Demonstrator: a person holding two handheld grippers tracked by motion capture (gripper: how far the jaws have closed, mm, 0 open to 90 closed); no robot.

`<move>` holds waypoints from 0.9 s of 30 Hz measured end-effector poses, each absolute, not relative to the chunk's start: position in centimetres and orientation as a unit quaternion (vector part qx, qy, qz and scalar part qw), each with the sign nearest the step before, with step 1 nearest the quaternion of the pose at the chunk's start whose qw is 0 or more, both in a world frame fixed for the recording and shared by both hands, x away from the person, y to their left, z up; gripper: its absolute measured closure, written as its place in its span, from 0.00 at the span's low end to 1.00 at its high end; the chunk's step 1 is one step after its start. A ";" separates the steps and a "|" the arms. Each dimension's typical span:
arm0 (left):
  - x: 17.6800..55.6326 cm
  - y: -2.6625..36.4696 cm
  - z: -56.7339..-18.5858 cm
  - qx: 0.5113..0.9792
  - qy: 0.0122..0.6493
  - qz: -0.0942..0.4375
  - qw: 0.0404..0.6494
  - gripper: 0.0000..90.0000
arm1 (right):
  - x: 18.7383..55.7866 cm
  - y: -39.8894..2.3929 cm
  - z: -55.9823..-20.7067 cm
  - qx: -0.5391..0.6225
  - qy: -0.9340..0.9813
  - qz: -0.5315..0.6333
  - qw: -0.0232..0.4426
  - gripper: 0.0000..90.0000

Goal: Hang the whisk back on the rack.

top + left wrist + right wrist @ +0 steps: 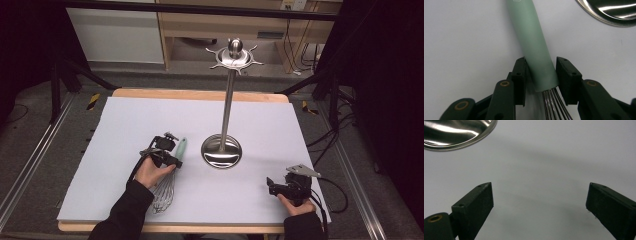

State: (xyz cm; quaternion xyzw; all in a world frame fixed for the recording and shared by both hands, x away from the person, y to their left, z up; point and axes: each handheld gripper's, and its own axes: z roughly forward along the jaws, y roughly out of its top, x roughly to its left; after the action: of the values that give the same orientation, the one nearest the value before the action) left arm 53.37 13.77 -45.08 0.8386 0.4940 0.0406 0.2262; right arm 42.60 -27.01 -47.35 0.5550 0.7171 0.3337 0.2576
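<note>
In the high view, a desk (125, 125) covered by a pale sheet carried a tall metal stand (226, 107): a round shiny base, a thin upright pole, and a spiked crown with a knob at the top. Just left of that base lay a whisk (170, 175), its mint-green handle pointing away from the person and its wire loops toward the near edge. The left claw (175, 159) sat over the handle close to where the wires begin, with the person's left hand (152, 172) behind it and a dark sleeve running down to the bottom edge. The right claw (270, 184) rested near the desk's front right corner, well apart from the stand and the whisk, held by the right hand (295, 205), with a grey plate on top and a cable trailing off to the right.

In the left gripper view, the two black jaws stood on either side of the green handle (534, 45), right at its lower end where the wires (554, 105) came out. One jaw touched the handle and the other sat just beside it, so whether the grip was firm could not be told. The edge of the stand's base (609, 12) shone at the top right.

In the right gripper view, the jaws stood wide apart over bare sheet with nothing between them. Part of the stand's base (456, 133) filled the top left corner.
</note>
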 end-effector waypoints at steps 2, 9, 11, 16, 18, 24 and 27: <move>53.4 13.7 -45.1 0.839 0.494 0.041 0.223 0.68 | 42.6 -27.0 -47.3 0.554 0.717 0.335 0.257 0.09; 53.4 13.6 -45.1 0.832 0.507 0.042 0.221 0.70 | 42.6 -27.0 -47.4 0.555 0.717 0.333 0.257 0.09; 53.4 13.6 -45.0 0.826 0.517 0.040 0.221 0.71 | 42.6 -27.0 -47.4 0.555 0.718 0.333 0.256 0.09; 53.5 13.7 -45.0 0.826 0.517 0.036 0.222 0.74 | 42.6 -27.0 -47.4 0.555 0.719 0.333 0.255 0.09; 53.4 13.7 -45.0 0.825 0.517 0.035 0.224 0.74 | 42.6 -27.0 -47.4 0.555 0.718 0.333 0.255 0.09; 52.8 13.5 -44.5 0.828 0.506 0.039 0.236 0.76 | 42.6 -27.0 -47.3 0.555 0.718 0.334 0.255 0.09; 52.6 13.6 -44.3 0.832 0.501 0.038 0.237 0.76 | 42.6 -27.1 -47.4 0.554 0.718 0.334 0.257 0.09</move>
State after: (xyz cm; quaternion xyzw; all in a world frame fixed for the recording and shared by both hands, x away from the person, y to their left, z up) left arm 52.62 13.55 -44.27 0.8316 0.5008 0.0382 0.2369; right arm 42.62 -27.06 -47.35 0.5543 0.7179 0.3339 0.2566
